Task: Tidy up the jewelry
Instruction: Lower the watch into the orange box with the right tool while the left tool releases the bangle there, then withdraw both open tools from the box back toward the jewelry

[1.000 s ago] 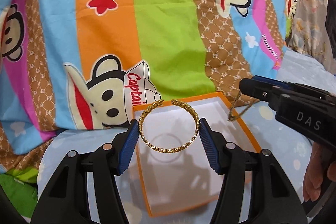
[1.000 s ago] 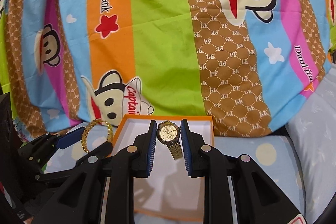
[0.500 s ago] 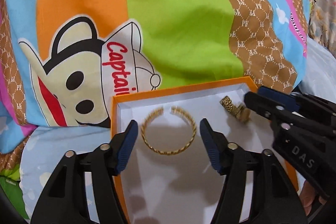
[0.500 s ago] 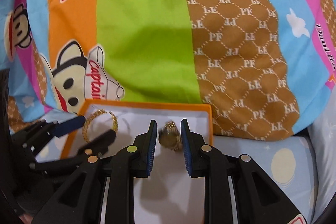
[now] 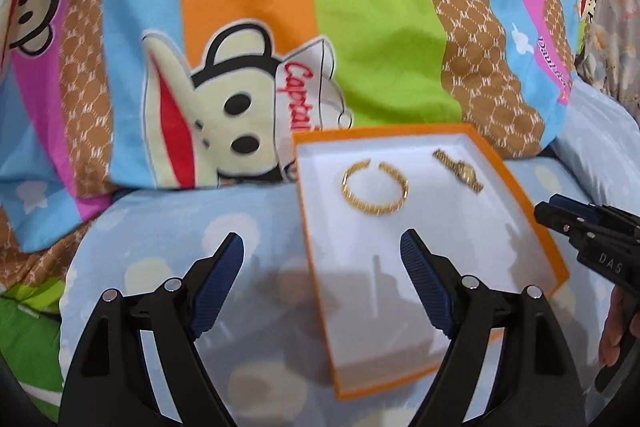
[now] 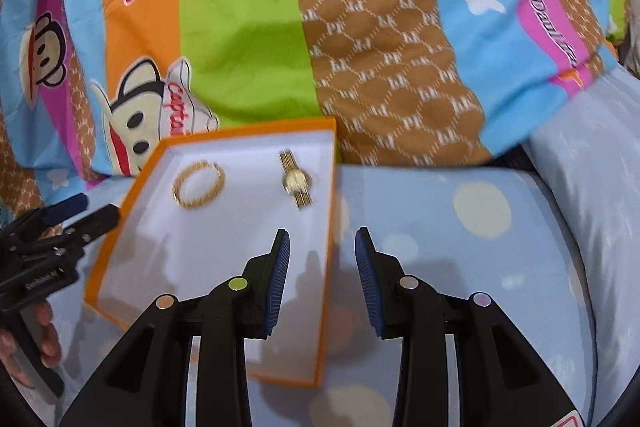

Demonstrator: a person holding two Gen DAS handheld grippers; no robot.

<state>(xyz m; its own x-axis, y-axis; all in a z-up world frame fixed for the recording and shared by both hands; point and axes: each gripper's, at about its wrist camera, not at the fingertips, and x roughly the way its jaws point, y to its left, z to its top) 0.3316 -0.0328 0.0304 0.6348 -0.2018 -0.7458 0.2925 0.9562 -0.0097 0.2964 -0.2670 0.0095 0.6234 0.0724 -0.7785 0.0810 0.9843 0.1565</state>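
Observation:
An orange-rimmed box [image 5: 516,195] [image 6: 326,227] with a white inside lies on the pale blue dotted bedding. A gold open bangle [image 5: 375,187] [image 6: 198,184] rests flat in it, and a gold watch [image 5: 460,171] [image 6: 297,183] lies beside it. My left gripper [image 5: 322,249] hangs nearer than the bangle, jaws still opening, nothing between them. My right gripper [image 6: 322,247] sits back from the watch over the box's right rim, jaws opening, also empty. Each gripper shows at the edge of the other's view, the right gripper [image 5: 568,223] and the left gripper [image 6: 86,217].
A striped quilt [image 5: 360,27] [image 6: 240,27] with cartoon monkey faces rises behind the box. A pale blue pillow [image 6: 592,179] lies at the right. A person's fingers [image 6: 44,343] hold the left gripper's handle.
Both grippers came down into the box, let go of the bangle and the watch, then drew back with jaws widening. The two pieces now lie on the box floor.

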